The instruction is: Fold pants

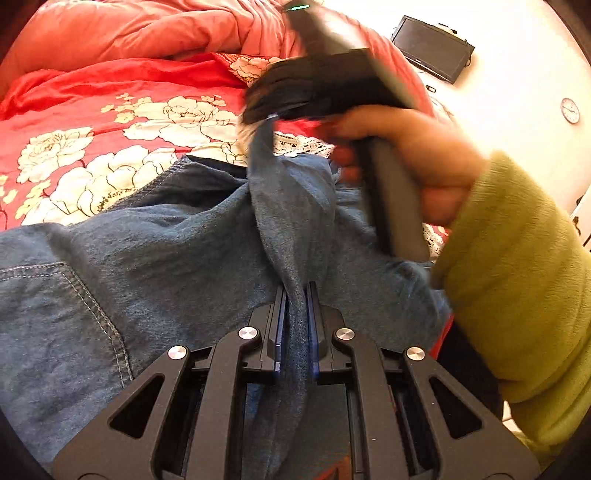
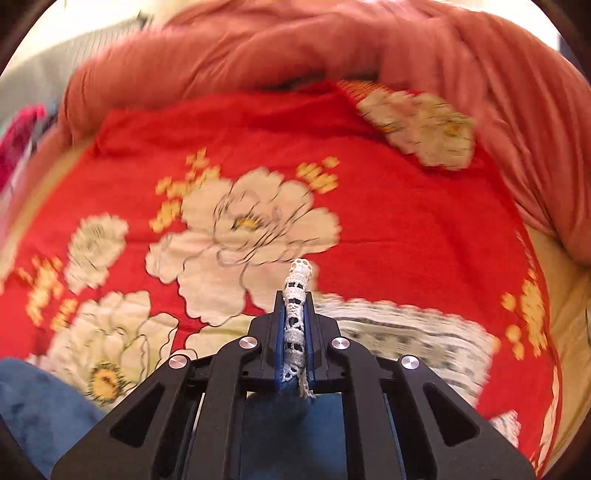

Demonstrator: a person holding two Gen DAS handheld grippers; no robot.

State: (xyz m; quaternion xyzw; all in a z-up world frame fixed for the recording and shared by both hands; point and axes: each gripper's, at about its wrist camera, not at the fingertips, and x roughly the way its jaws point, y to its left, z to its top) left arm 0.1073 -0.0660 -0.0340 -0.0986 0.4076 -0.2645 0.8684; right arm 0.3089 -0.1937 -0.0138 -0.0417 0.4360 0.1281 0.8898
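Observation:
Blue denim pants (image 1: pixel 147 266) lie rumpled on the bed, a back pocket seam showing at the left. My left gripper (image 1: pixel 295 291) is shut on a raised fold of the denim. In the left wrist view a hand (image 1: pixel 424 155) in a green sleeve (image 1: pixel 517 277) holds my right gripper (image 1: pixel 270 120) above the pants, with a strip of denim hanging from its tips. The right wrist view shows my right gripper (image 2: pixel 295 295) shut on the pants' white lace trim (image 2: pixel 297 317), with blue cloth under it. More denim (image 2: pixel 33 398) sits at the lower left.
A red bedspread with cream flowers (image 1: pixel 110 110) covers the bed. A bunched pink quilt (image 1: pixel 147 29) lies along the far side. More lace edging (image 2: pixel 406 328) rests on the bedspread. A dark screen (image 1: pixel 432 48) and a round dial (image 1: pixel 570 110) are at the upper right.

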